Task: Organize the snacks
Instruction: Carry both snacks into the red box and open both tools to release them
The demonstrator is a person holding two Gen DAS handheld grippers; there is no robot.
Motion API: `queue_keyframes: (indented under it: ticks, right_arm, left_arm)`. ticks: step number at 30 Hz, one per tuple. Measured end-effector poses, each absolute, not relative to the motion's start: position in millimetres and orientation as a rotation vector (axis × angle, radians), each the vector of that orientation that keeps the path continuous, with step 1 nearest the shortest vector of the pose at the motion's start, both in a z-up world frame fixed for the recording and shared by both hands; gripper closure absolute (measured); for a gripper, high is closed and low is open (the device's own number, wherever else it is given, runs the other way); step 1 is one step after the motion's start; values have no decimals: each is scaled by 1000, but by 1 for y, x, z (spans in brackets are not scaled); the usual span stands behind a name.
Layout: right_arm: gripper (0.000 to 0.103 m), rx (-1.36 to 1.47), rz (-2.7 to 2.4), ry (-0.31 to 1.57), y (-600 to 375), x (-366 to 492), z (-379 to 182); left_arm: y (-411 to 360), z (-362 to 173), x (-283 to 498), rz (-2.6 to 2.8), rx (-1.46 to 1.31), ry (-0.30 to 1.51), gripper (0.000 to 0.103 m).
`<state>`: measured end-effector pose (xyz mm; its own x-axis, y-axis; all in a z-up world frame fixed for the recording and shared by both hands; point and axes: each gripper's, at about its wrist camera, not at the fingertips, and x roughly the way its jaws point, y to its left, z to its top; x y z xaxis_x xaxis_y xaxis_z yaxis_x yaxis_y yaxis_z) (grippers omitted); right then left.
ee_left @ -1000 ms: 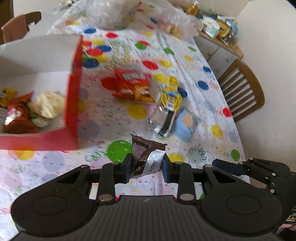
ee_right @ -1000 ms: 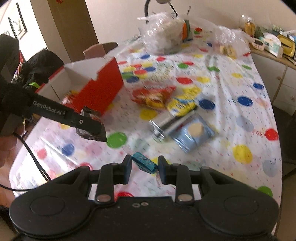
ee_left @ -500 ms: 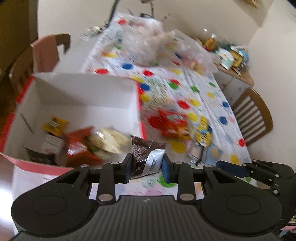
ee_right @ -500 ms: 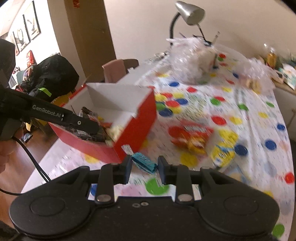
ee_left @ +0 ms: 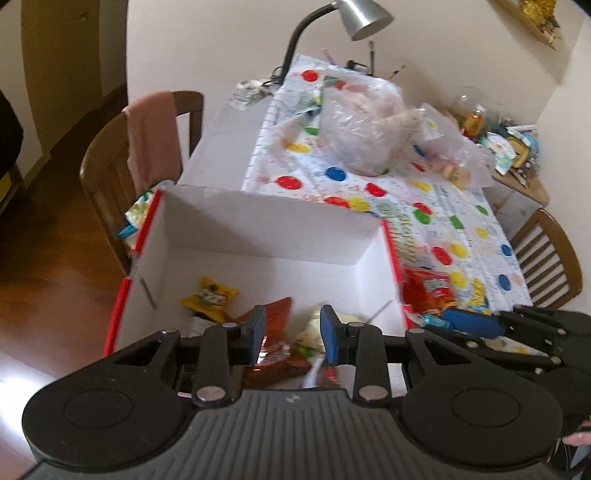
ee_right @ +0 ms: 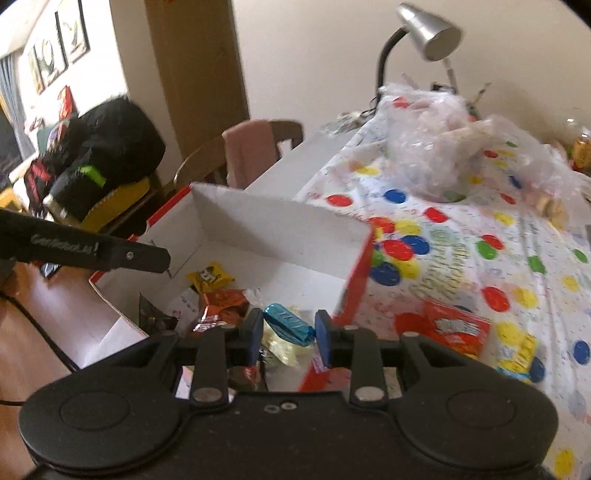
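Note:
A red box with white inner walls [ee_left: 258, 229] [ee_right: 277, 229] stands on the dotted tablecloth with several snack packets inside: a yellow one [ee_left: 210, 295], an orange-red one [ee_right: 221, 306] and a cream one [ee_left: 317, 328]. My left gripper [ee_left: 293, 332] hovers open over the box with nothing between its fingers; in the right wrist view it reaches in from the left [ee_right: 162, 258]. My right gripper [ee_right: 288, 332] is at the box's near right corner, shut on a blue foil candy [ee_right: 288, 325] [ee_left: 430, 319].
A red chips bag [ee_right: 454, 328] and a yellow packet [ee_right: 517, 350] lie on the cloth right of the box. Clear plastic bags [ee_left: 362, 125] and a grey desk lamp [ee_left: 362, 14] stand at the far end. Wooden chairs flank the table [ee_left: 140, 147] [ee_left: 546, 258].
Both grippers moved left from the table's middle to above the box. The brown-and-white packet has left my left gripper's fingers. The blue candy stays in the right one.

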<state>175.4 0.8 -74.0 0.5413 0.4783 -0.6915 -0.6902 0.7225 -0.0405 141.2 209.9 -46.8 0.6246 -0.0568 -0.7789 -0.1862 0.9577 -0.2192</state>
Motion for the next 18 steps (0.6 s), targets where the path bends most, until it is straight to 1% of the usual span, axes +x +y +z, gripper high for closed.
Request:
queue_keyframes:
  ticks: [6,12,18]
  right_arm:
    - [74,-409,713,760,42,188,-103]
    - [74,-459,707,820,62,192,-131]
    - [70,-449,702,837,61,192,-135]
  left_arm:
    - [239,-71,136,132,-308,937,72]
    - [251,-85,130,145,-319,963,72]
    - [250,-92,130,136,-309,975,72]
